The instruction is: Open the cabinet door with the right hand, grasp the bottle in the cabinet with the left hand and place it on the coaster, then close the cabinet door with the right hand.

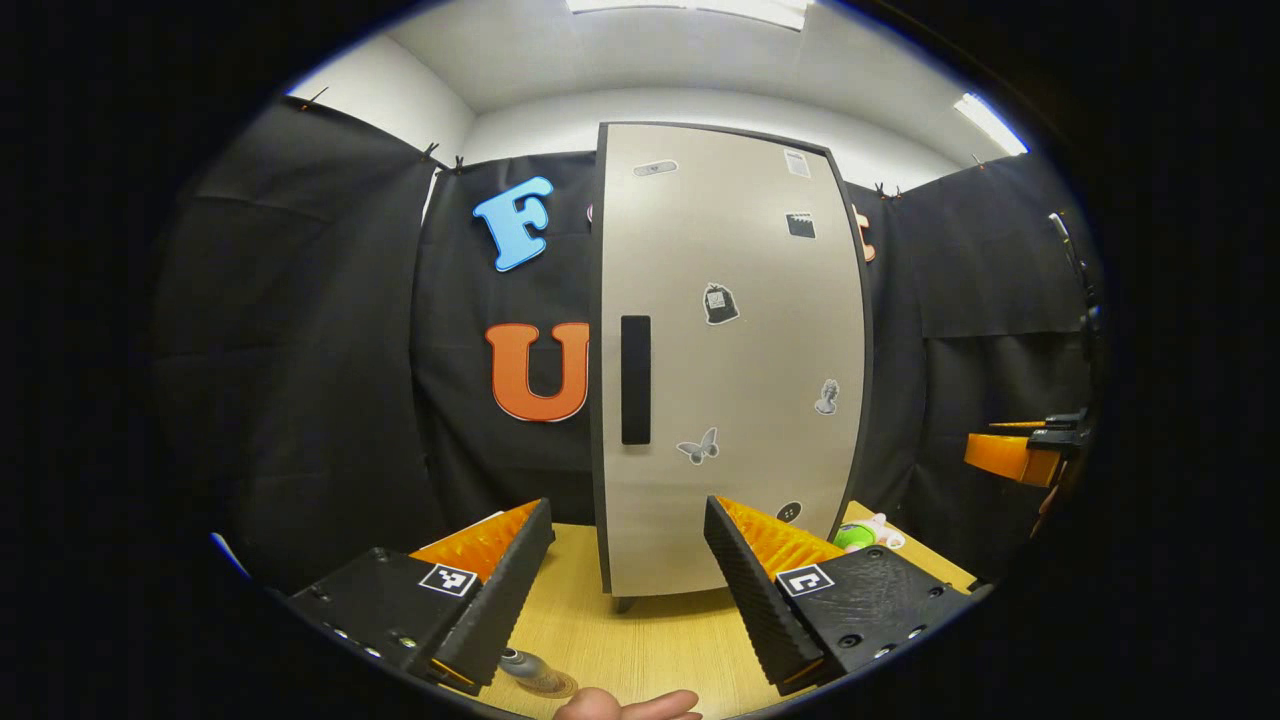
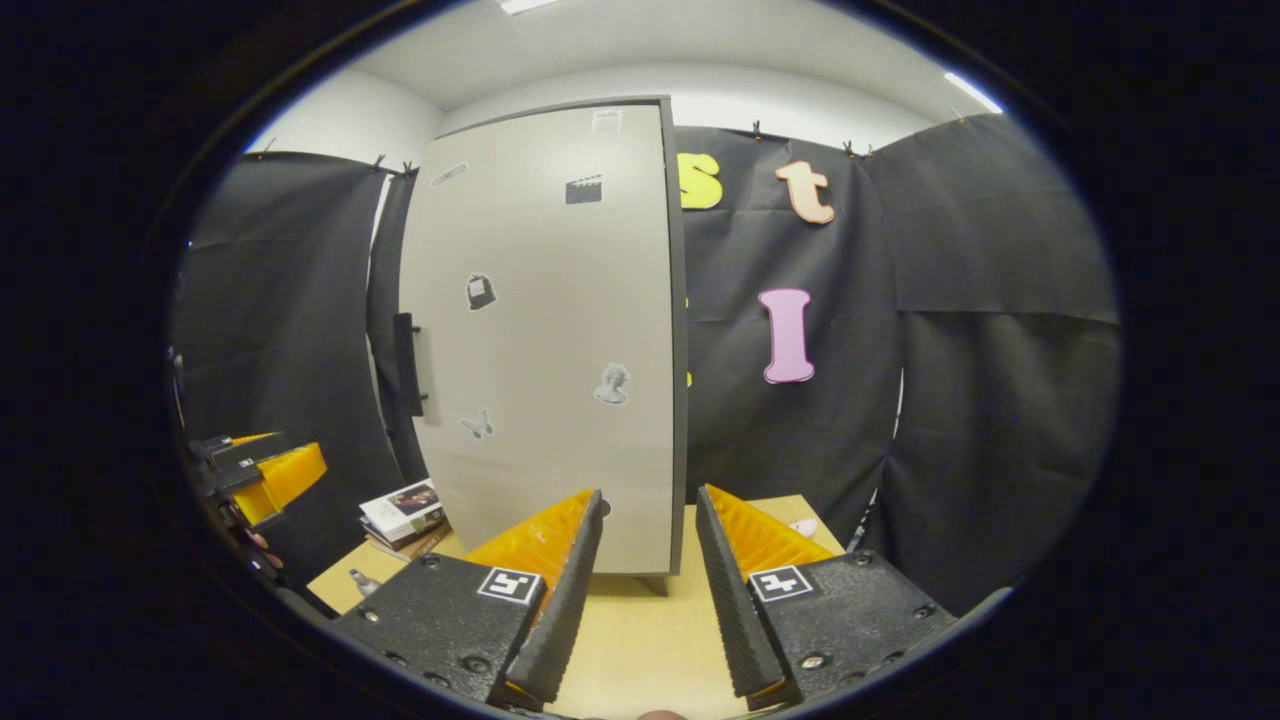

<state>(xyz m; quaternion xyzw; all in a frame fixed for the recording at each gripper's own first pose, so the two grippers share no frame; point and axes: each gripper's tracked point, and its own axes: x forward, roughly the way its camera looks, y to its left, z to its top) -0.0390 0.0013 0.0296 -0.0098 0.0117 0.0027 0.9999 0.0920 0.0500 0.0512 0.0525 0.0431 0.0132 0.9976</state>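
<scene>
Two grippers face shut cabinet door (image 2: 550,340); right gripper (image 2: 645,560) jaws wide, empty. Upright handle (image 2: 405,365) lies up-left of them. Left gripper (image 1: 625,570) wide, idle. Bottle presumably inside.

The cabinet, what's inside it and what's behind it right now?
Its inside is hidden: the cabinet door is closed, so no bottle can be seen. Behind it hangs the black cloth wall. It stands on the wooden table.
</scene>
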